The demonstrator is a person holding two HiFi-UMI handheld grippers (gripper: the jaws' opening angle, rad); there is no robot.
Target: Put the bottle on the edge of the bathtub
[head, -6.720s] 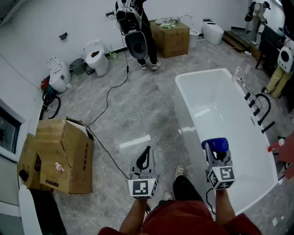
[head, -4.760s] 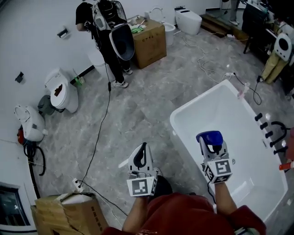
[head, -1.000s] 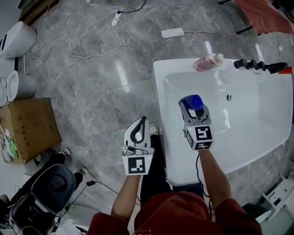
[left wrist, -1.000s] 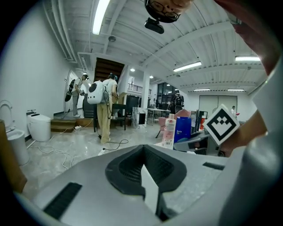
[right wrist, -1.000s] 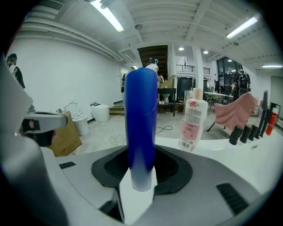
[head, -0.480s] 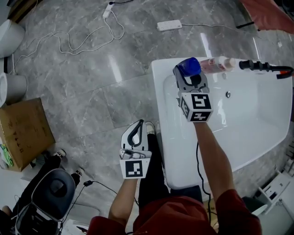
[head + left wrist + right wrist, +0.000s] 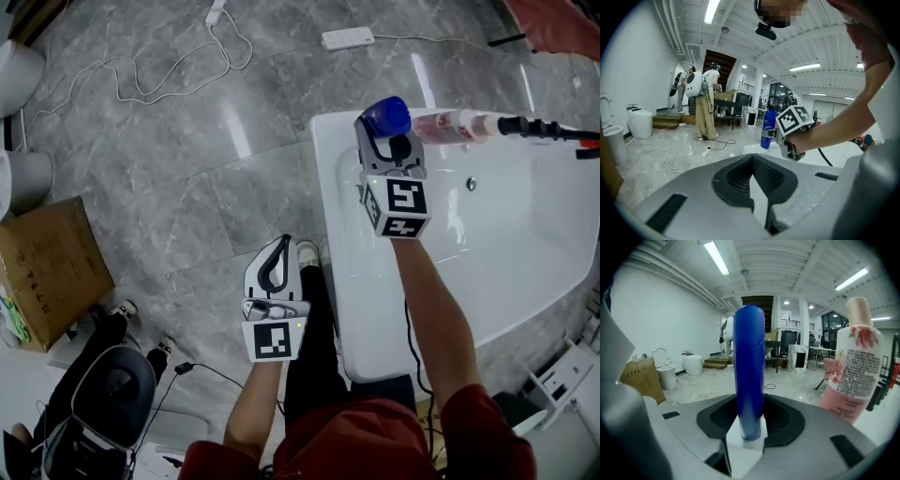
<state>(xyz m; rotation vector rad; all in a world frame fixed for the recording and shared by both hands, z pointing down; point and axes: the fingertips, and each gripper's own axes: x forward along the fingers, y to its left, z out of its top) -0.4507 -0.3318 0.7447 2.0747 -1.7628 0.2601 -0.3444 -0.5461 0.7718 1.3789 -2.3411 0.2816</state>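
A tall blue bottle [image 7: 386, 117] stands upright at the bathtub's [image 7: 323, 169] far left corner, its base on the white rim [image 7: 749, 441]. My right gripper [image 7: 387, 133] reaches out over the tub and is closed around the blue bottle [image 7: 750, 376]; its jaws are opening, the bottle still between them. A pink bottle [image 7: 448, 125] lies on the rim just right of it and shows close by in the right gripper view [image 7: 855, 371]. My left gripper [image 7: 277, 262] hangs shut and empty over the floor, beside the tub.
Black tap fittings [image 7: 539, 128] sit on the rim past the pink bottle. A power strip [image 7: 347, 38] and loose white cables [image 7: 169, 89] lie on the grey floor. A cardboard box [image 7: 42, 267] stands at the left. Two people [image 7: 705, 105] stand far off.
My right arm has stretched forward, carrying the blue bottle from above the tub's basin to the far corner rim beside the pink bottle. The left gripper has stayed where it was.
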